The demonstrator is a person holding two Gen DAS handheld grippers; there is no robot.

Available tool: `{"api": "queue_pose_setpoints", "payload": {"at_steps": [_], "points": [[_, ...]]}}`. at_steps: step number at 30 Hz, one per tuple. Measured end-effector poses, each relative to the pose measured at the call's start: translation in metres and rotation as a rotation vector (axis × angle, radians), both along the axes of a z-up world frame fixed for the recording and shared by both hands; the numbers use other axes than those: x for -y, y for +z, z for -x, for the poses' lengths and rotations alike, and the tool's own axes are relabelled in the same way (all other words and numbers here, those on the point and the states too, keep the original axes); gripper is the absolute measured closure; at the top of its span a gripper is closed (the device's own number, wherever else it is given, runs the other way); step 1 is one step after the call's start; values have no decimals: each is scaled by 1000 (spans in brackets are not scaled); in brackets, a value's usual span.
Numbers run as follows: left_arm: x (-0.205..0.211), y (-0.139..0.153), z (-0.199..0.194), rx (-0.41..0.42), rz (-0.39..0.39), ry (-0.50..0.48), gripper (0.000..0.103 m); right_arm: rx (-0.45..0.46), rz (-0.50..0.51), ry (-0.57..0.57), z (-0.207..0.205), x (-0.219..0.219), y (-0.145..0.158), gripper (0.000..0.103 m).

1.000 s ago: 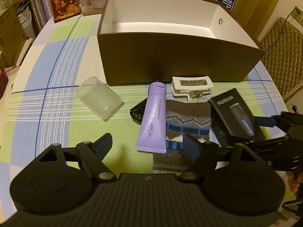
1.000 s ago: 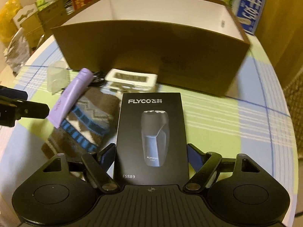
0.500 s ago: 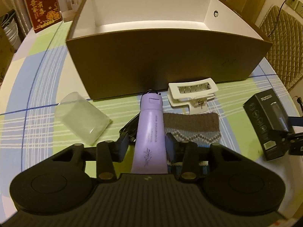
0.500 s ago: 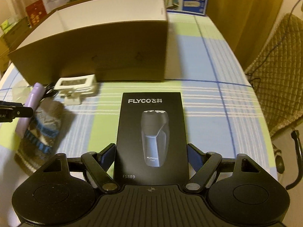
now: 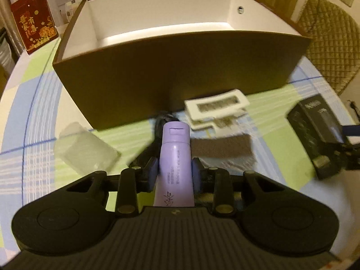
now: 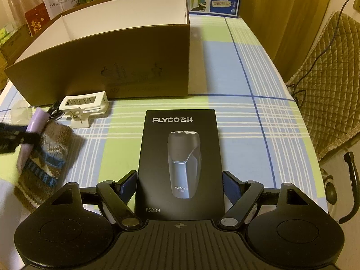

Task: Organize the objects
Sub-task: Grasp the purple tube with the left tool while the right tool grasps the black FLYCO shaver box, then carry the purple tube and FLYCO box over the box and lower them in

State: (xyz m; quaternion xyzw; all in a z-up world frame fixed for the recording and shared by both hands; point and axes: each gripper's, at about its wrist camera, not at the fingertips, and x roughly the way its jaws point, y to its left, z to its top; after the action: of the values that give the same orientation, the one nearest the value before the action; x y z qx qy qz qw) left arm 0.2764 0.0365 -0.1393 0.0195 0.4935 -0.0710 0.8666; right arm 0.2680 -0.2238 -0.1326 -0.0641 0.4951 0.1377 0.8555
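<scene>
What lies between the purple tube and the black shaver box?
In the left wrist view, the knitted sock lies between the purple tube and black shaver box.

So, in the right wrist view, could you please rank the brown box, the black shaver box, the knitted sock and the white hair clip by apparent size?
1. brown box
2. black shaver box, though it is nearest the camera, which inflates it
3. knitted sock, partly hidden by the left gripper
4. white hair clip
</scene>
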Motion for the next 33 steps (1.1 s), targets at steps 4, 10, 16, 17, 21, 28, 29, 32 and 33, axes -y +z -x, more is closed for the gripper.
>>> {"api": "queue_pose_setpoints", "payload": {"at_steps": [4, 10, 16, 17, 21, 28, 29, 32, 33], "points": [[11, 4, 22, -19, 24, -49, 76, 1, -3, 0, -1, 1, 0, 27], [19, -7, 17, -49, 26, -26, 75, -3, -4, 6, -1, 1, -1, 27], [26, -12, 16, -47, -10, -30, 75, -9, -11, 3, -2, 3, -1, 27], [26, -12, 17, -46, -13, -29, 75, -10, -11, 2, -2, 3, -1, 27], [28, -7, 19, -44, -18, -19, 75, -1, -15, 3, -3, 3, -1, 27], [23, 7, 24, -27, -23, 11, 75, 25, -8, 19, -13, -1, 1, 27], [22, 9, 25, -22, -25, 17, 75, 27, -2, 25, -14, -2, 1, 27], [19, 15, 27, -9, -22, 31, 75, 39, 20, 52, -13, -5, -1, 27], [18, 17, 27, -4, -21, 38, 75, 42, 23, 55, -13, -5, 0, 27]]}}
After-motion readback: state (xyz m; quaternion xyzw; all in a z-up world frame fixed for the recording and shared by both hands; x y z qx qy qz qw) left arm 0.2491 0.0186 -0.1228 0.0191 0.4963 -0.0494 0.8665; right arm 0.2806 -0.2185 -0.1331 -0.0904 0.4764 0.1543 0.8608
